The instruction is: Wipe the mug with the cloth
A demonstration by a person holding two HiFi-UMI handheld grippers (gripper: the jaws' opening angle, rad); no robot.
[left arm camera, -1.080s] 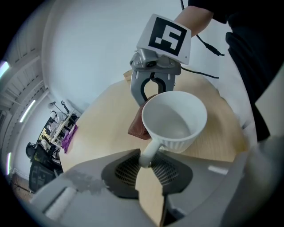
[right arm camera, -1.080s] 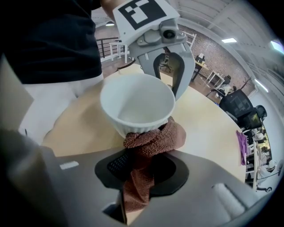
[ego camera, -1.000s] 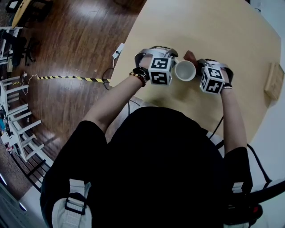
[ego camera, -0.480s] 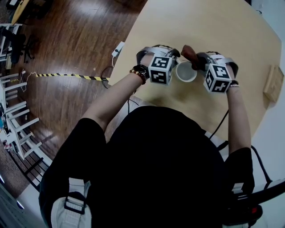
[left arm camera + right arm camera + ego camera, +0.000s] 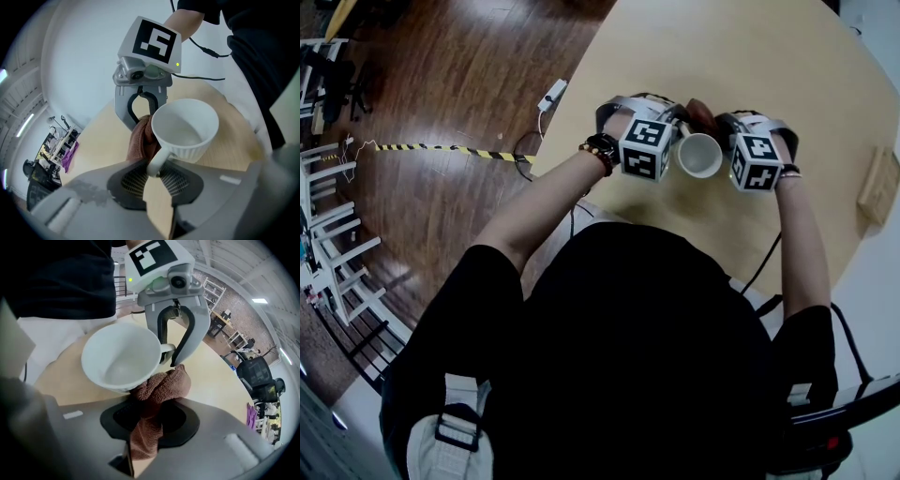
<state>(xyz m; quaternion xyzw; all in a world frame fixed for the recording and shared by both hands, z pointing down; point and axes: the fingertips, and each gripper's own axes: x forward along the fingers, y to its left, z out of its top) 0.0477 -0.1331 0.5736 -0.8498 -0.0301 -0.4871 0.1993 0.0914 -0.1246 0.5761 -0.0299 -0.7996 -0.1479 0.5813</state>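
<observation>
A white mug [image 5: 700,155] hangs tilted above the wooden table [image 5: 787,75], its mouth turned toward me. My left gripper [image 5: 157,174] is shut on the mug's handle [image 5: 158,160]. My right gripper [image 5: 143,427] is shut on a brown cloth [image 5: 159,387], which is bunched against the mug's [image 5: 121,357] outer wall below the rim. In the head view the cloth [image 5: 701,113] shows just behind the mug, between the two marker cubes. From the left gripper view the cloth [image 5: 139,140] sits on the far side of the mug [image 5: 183,127], by the handle.
A wooden block [image 5: 878,184] lies near the table's right edge. A white power strip [image 5: 551,95] and a striped tape line [image 5: 441,149] are on the wooden floor at the left. White racks [image 5: 328,253] stand at the far left.
The mug has tipped so its mouth faces me more. The right gripper with the cloth rose behind the mug, then settled close against it again. Both grippers have drifted slightly right.
</observation>
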